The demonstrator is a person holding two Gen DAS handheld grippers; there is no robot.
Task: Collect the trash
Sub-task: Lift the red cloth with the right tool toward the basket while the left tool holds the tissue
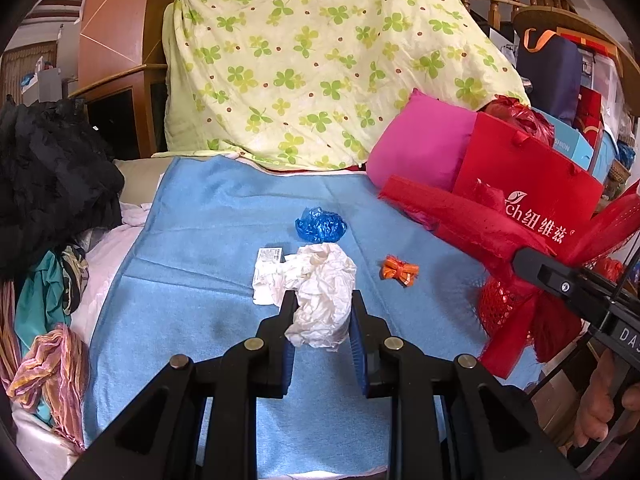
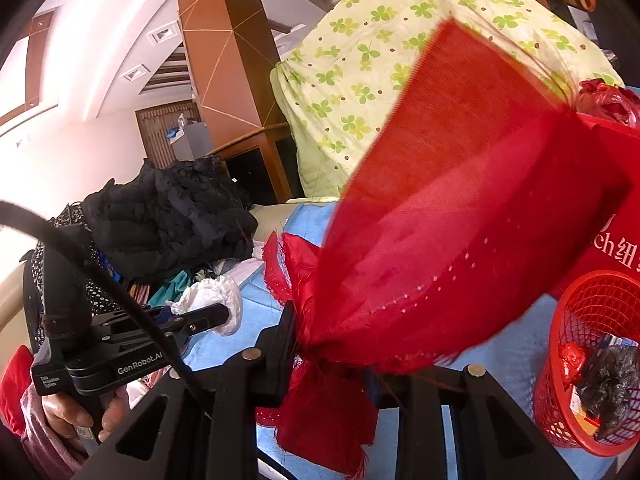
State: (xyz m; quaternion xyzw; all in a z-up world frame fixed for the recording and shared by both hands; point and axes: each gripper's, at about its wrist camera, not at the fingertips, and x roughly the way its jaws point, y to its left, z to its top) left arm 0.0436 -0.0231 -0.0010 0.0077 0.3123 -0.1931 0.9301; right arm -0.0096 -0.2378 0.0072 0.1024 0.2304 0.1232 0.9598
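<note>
Left claw point(image 1: 322, 320) is pinched on the crumpled white tissue point(image 1: 320, 292), right between its pads. It looks feather-light and squishy, so grabbing anywhere works. Right claw point(image 2: 332, 344) clamps bunched red mesh fabric point(image 2: 440, 208); the red basket point(image 2: 560, 396) is off to its right.

Clover-print quilt point(image 1: 320, 60) draped behind blue blanket point(image 1: 208, 248), flanked by black clothing point(image 1: 52, 172), pink pillow point(image 1: 416, 152) and red gift bag point(image 1: 532, 184).

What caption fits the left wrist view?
Left tongs gripping crumpled white paper on blue cloth.
</note>
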